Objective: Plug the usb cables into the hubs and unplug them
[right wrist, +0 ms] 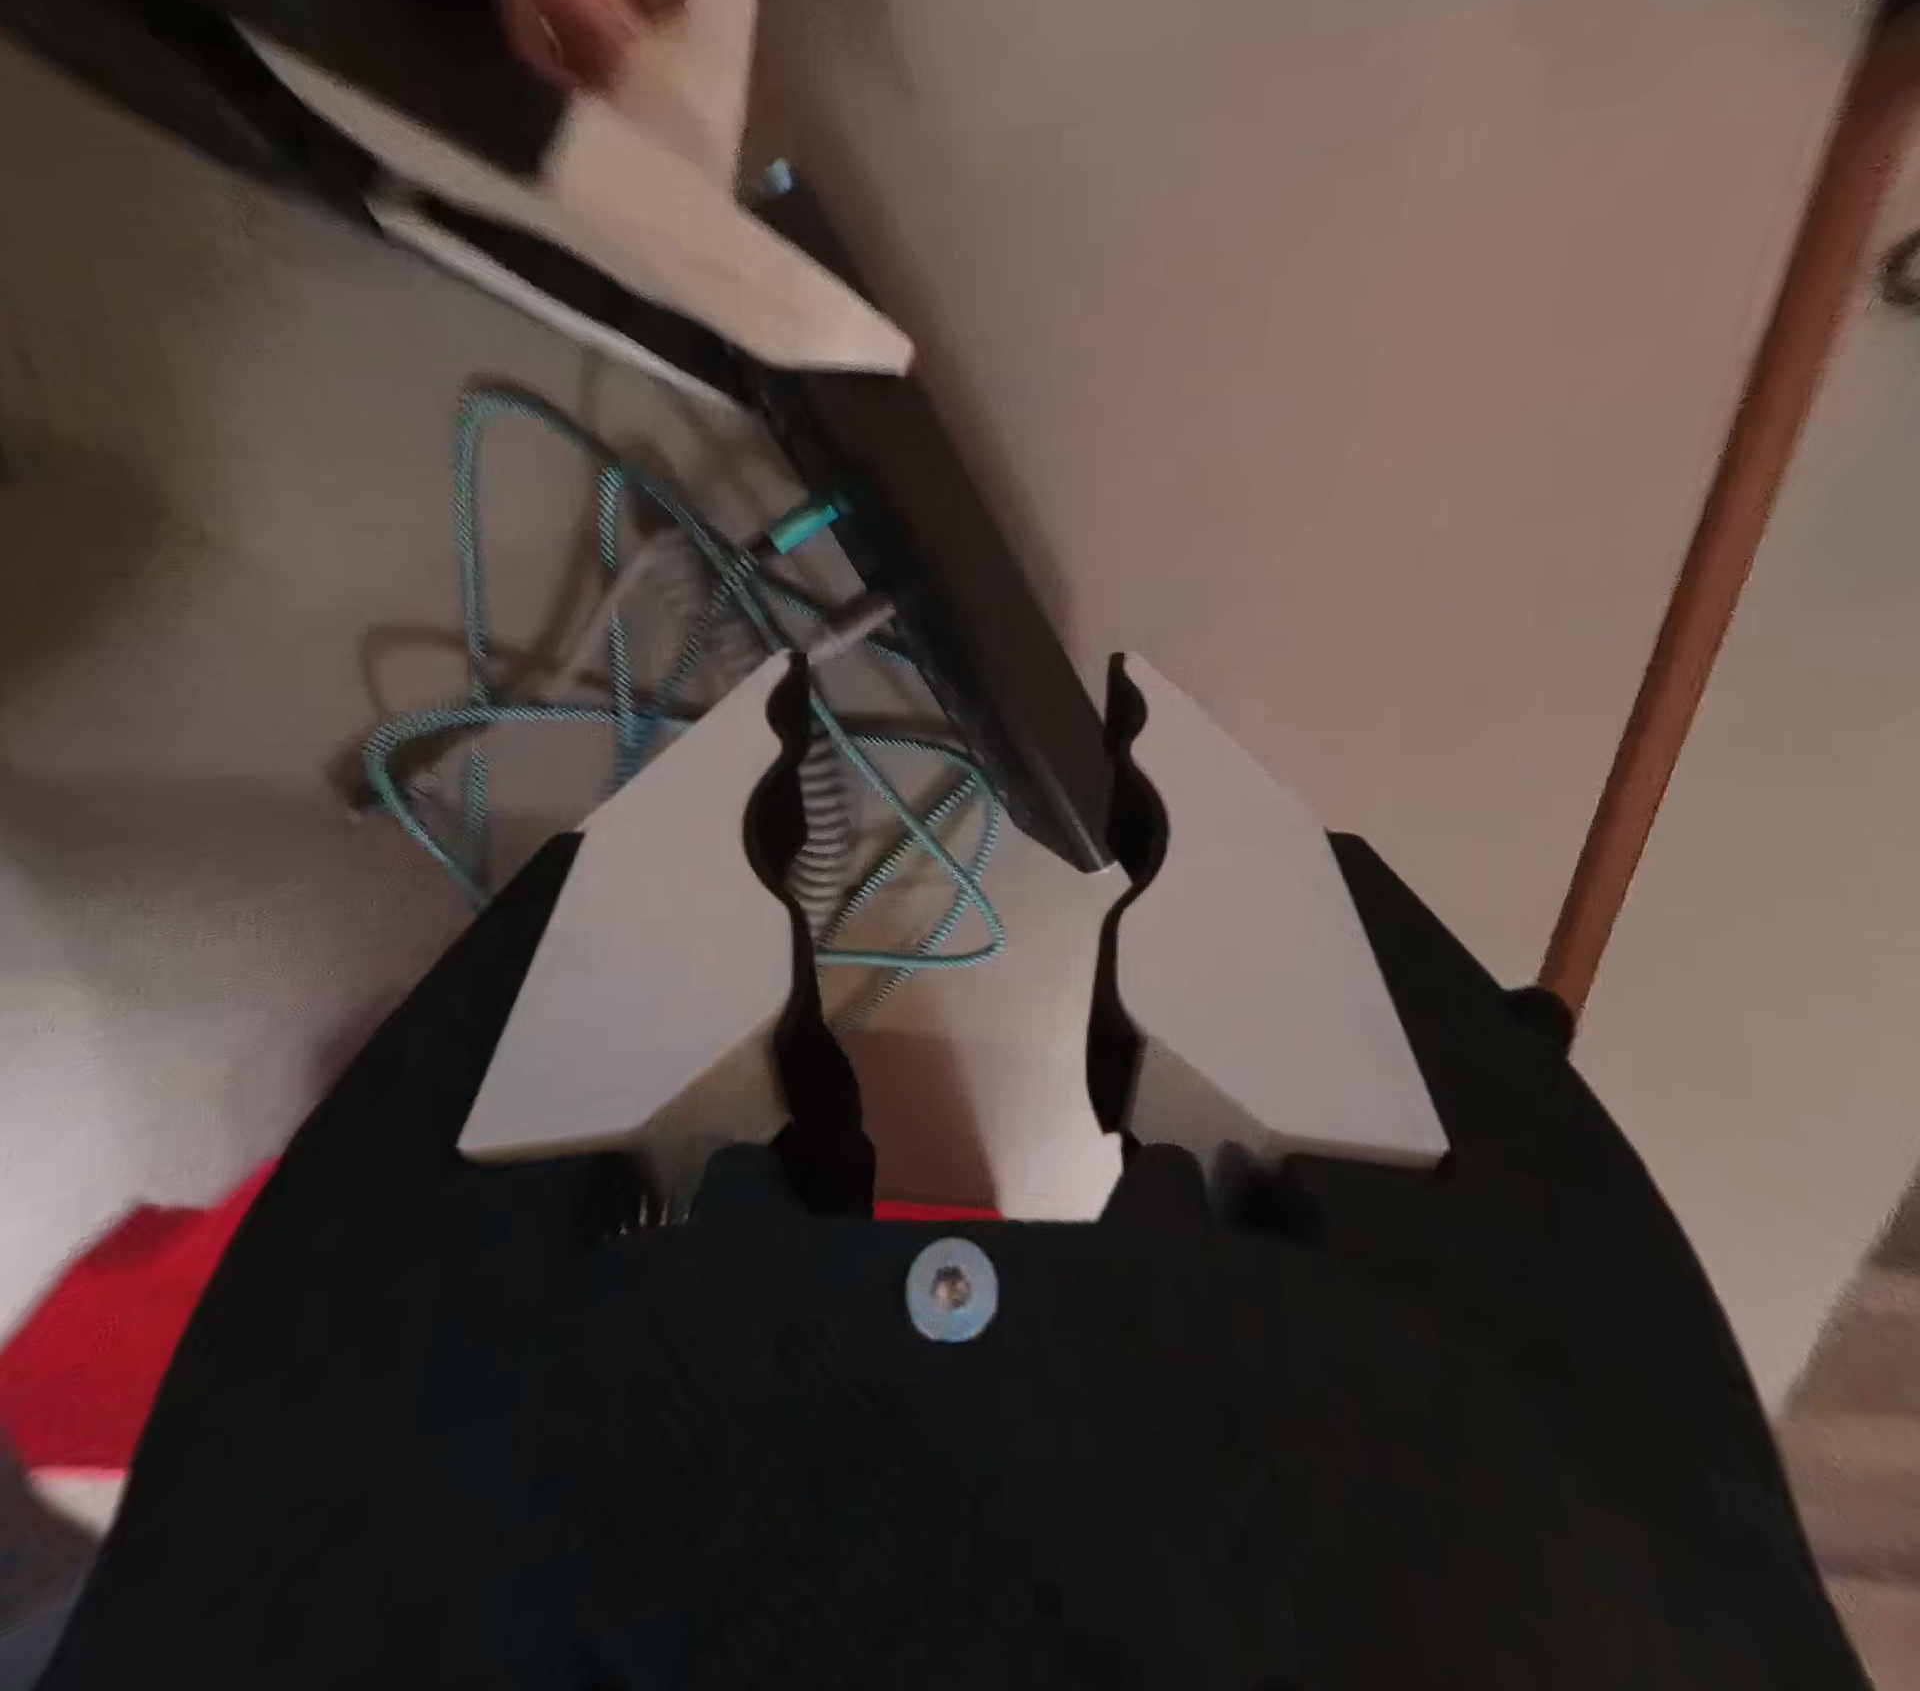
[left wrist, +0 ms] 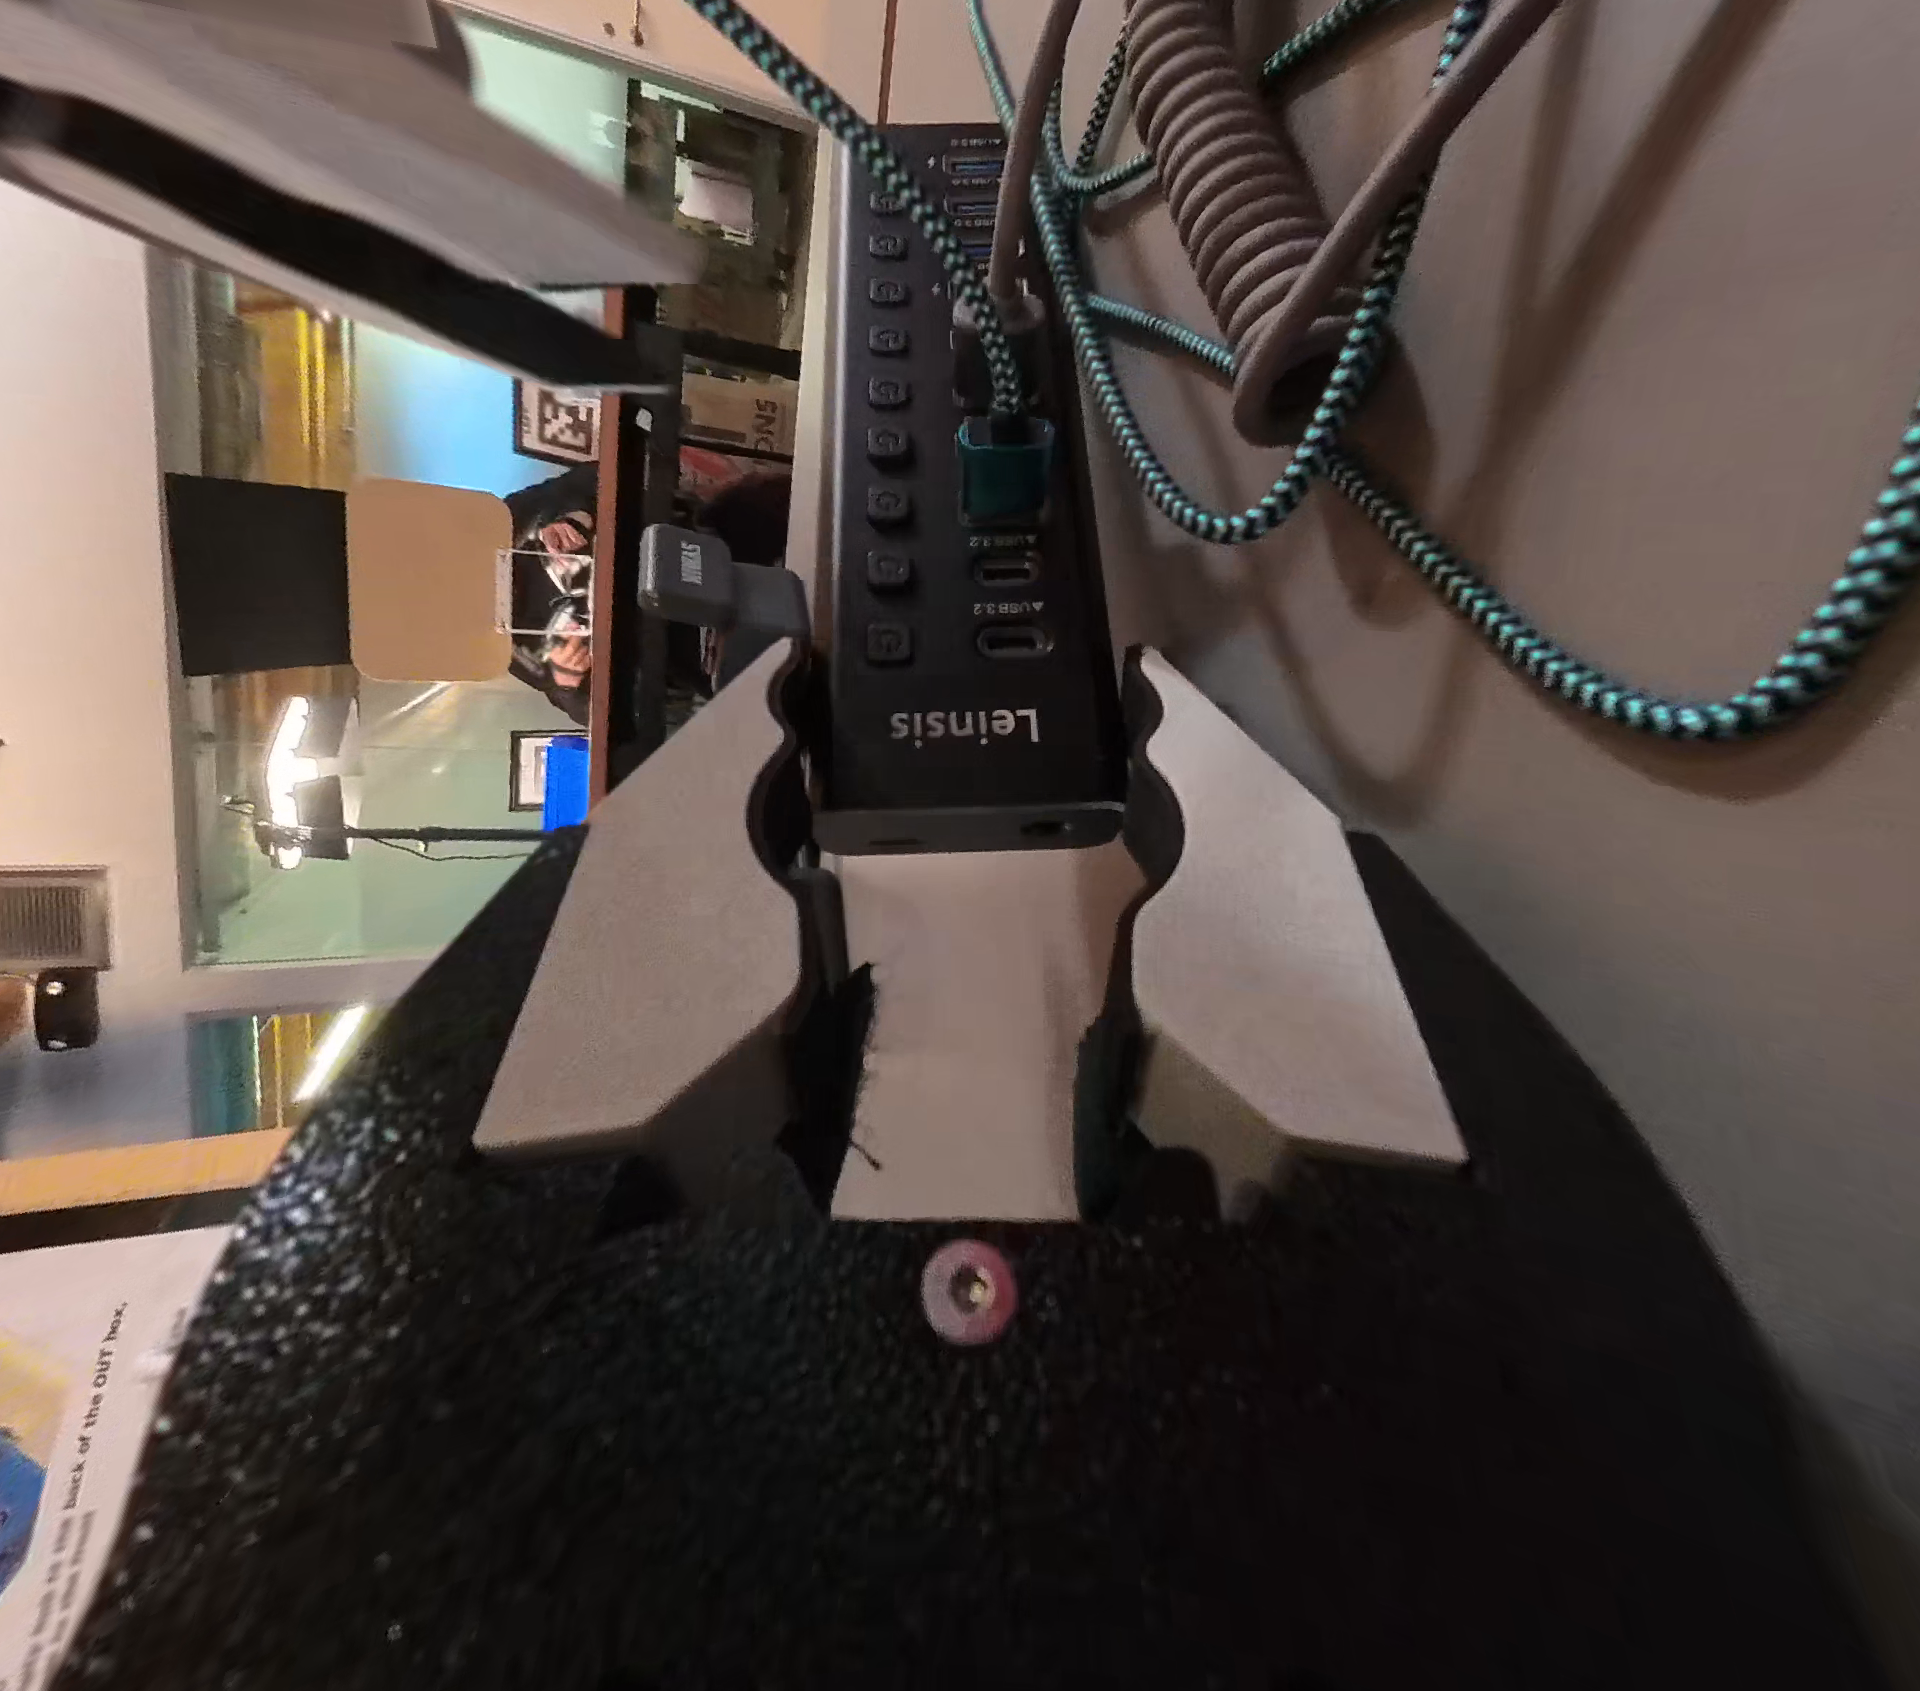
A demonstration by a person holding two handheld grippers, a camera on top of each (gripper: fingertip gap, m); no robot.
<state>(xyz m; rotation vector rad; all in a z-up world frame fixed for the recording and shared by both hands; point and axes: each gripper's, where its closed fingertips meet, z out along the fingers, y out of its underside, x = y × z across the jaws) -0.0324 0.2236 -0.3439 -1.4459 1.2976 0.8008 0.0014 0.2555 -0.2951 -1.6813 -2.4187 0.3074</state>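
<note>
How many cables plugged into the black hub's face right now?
2: teal braided cable's plug mid-row on the black USB hub, grey cable's plug just beyond it. Farther ports partly hidden.

A pale tabletop (left wrist: 1558, 498) fills much of the left wrist view. Beyond its edge a room shows: a black panel (left wrist: 255, 576) beside a brown cardboard sheet (left wrist: 426, 581), a blue box (left wrist: 566, 784), a lit lamp (left wrist: 296, 753) and a printed paper sheet (left wrist: 73, 1433). In the right wrist view a brown wooden rod (right wrist: 1725, 519) slants across and a red patch (right wrist: 114, 1329) lies low on the left.

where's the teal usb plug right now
In the left wrist view the teal plug sits in the black hub, mid-length, just beyond two free oval ports, while the left gripper clamps the hub's near end.
</note>
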